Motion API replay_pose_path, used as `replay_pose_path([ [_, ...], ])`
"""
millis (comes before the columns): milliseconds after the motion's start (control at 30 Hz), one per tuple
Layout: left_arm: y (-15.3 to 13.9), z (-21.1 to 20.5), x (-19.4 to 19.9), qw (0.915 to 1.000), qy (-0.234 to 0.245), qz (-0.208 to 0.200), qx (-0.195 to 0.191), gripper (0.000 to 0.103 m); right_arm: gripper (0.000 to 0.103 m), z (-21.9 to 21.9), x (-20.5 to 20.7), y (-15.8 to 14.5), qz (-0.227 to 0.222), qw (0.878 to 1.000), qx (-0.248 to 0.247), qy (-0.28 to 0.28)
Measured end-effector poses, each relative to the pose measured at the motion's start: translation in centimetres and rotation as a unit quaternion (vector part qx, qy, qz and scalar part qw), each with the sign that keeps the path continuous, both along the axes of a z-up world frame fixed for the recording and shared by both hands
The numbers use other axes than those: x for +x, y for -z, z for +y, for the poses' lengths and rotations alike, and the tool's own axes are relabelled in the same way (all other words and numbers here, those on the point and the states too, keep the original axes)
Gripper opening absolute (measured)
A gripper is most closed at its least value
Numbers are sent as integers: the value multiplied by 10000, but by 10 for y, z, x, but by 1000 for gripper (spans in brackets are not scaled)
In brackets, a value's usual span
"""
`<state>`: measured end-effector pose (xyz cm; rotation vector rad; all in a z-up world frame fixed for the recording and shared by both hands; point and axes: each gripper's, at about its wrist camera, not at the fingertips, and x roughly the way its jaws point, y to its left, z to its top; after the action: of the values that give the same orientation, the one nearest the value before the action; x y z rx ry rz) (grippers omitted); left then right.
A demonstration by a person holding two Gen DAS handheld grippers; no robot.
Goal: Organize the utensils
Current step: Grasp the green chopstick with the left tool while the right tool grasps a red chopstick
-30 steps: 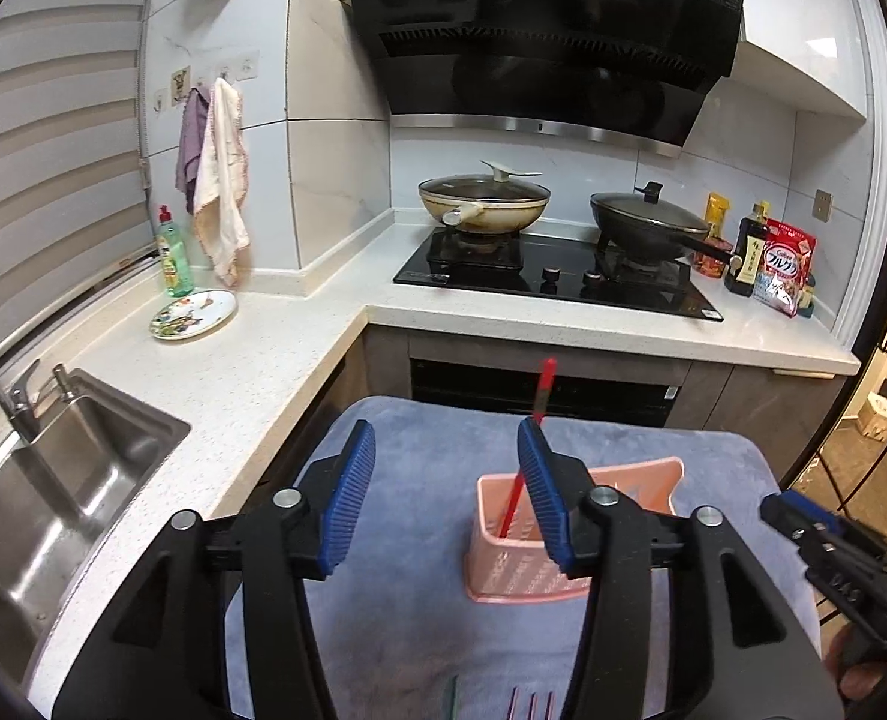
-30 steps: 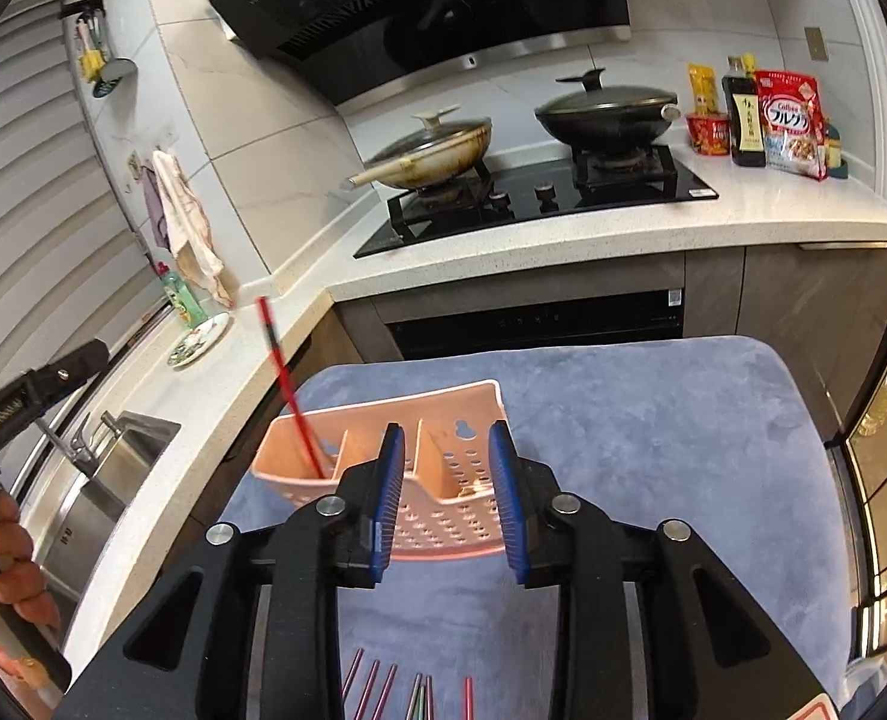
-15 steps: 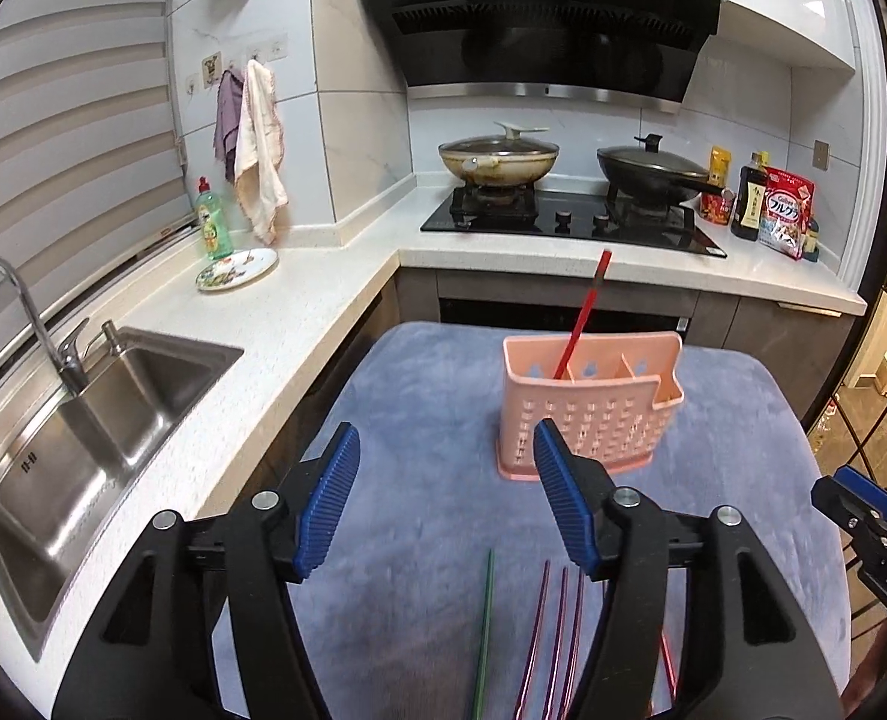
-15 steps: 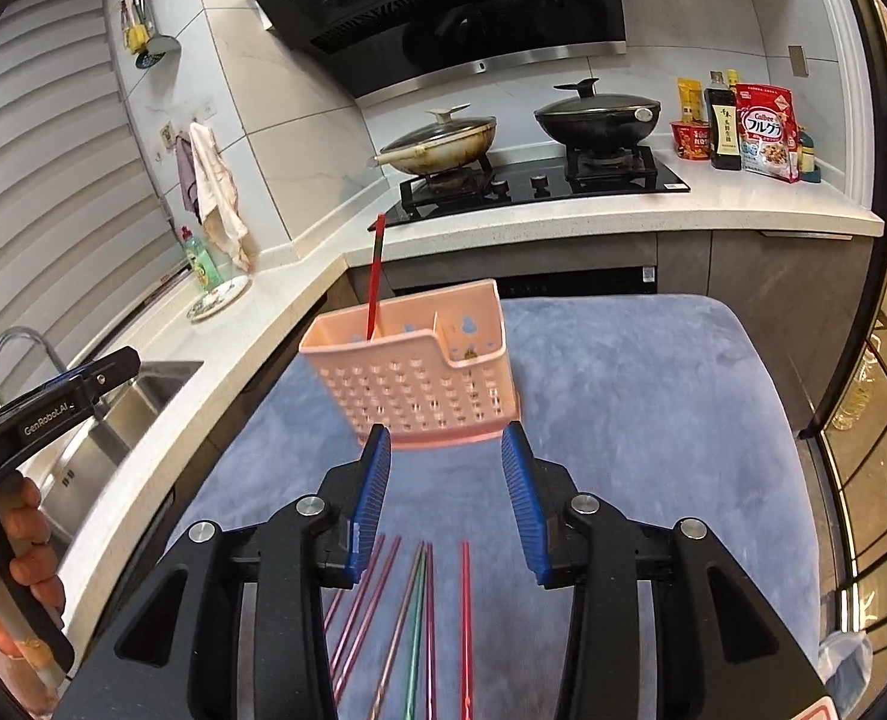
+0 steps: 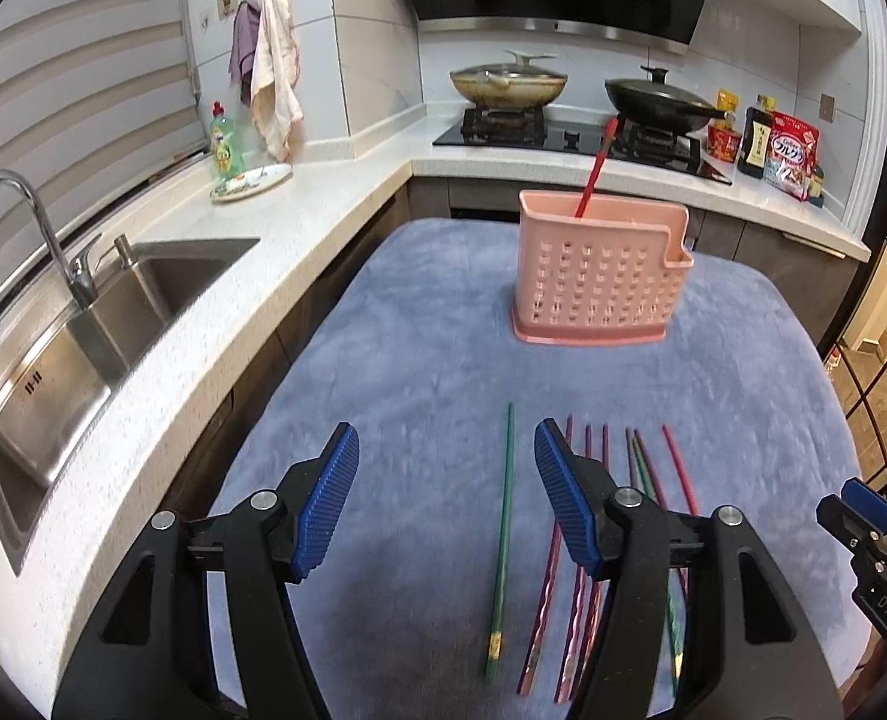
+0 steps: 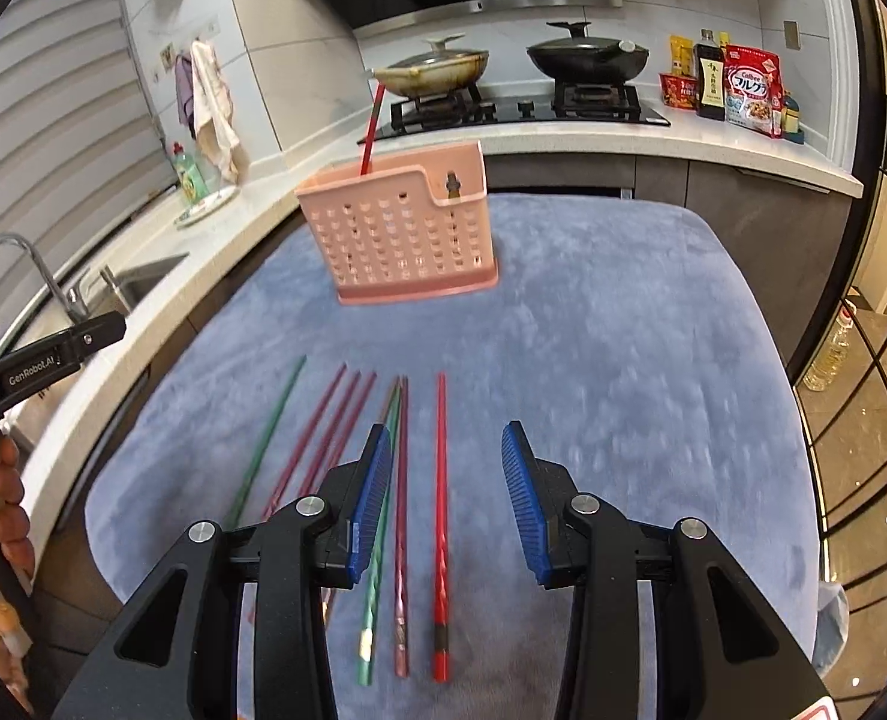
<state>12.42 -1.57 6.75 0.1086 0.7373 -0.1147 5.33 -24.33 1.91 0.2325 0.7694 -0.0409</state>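
A pink perforated utensil holder [image 5: 600,273] stands on the blue-grey cloth at the far side, with one red chopstick [image 5: 593,173] upright in it; it also shows in the right wrist view [image 6: 400,234]. Several chopsticks lie in a row on the cloth near me. A green chopstick [image 5: 502,531] lies between the jaws of my open, empty left gripper [image 5: 446,501]. A red chopstick [image 6: 441,516] lies between the jaws of my open, empty right gripper [image 6: 446,501]. Maroon chopsticks [image 6: 323,438] and a green one [image 6: 266,438] lie to its left.
The cloth [image 5: 419,360] covers a table beside an L-shaped white counter with a steel sink [image 5: 83,324] and tap on the left. A hob with two pans [image 5: 506,87] is at the back, bottles and food packs [image 5: 791,153] at the back right.
Both grippers have pulled back from the pink holder and lowered toward the row of chopsticks. The right jaws have opened wider. The holder now stands farther off.
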Motion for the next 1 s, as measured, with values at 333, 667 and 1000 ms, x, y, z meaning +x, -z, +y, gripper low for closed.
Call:
replay_pose_path([
  [333,51,17,-27,9990,-41,434,73,58,38,11,-27,48,472,9988,-96,-21],
  [667,84,19,-44,9969,-2,779,79,58,38,18,-39,81,808,9967,-40,-74],
  [1000,103,20,-51,9952,10,977,100,58,29,30,-36,97,972,9949,-191,-207],
])
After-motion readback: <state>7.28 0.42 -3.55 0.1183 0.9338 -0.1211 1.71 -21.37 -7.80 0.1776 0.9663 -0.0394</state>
